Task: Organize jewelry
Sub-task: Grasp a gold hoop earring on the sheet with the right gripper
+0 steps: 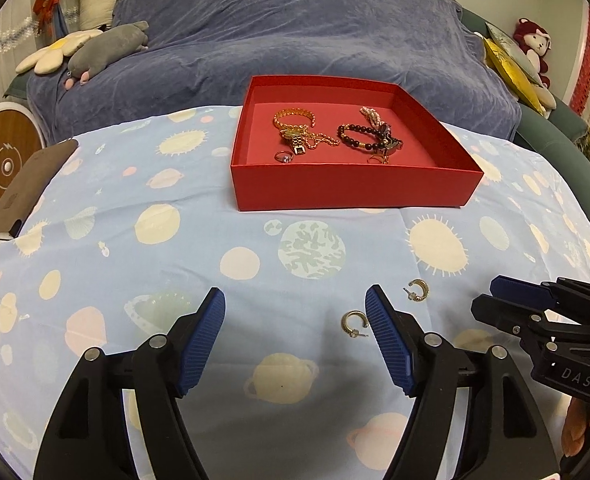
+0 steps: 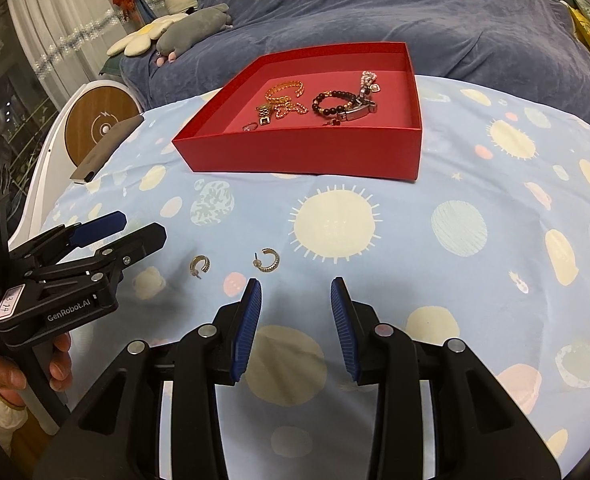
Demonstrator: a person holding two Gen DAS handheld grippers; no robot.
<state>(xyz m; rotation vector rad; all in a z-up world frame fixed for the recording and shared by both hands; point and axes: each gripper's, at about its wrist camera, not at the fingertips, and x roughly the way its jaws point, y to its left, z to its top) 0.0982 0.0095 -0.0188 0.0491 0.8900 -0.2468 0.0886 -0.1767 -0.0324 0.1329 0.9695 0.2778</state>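
Note:
A red box (image 1: 351, 188) (image 2: 307, 152) sits on the planet-print cloth. It holds a gold bracelet (image 1: 295, 120), a dark bead bracelet (image 1: 363, 136), a ring (image 1: 285, 157) and other pieces. Two gold hoop earrings lie on the cloth in front of it: one (image 1: 353, 323) (image 2: 201, 265) just inside my left gripper's right finger, the other (image 1: 417, 290) (image 2: 267, 262) just beyond my right gripper's left fingertip. My left gripper (image 1: 295, 300) is open and empty. My right gripper (image 2: 297, 292) is open and empty; it also shows in the left wrist view (image 1: 495, 298).
A dark flat case (image 1: 31, 188) lies at the cloth's left edge beside a round wooden-faced device (image 1: 5, 168). A blue-covered sofa (image 1: 295, 40) with plush toys (image 1: 107, 50) stands behind the table. A red doll (image 1: 535, 44) sits at the far right.

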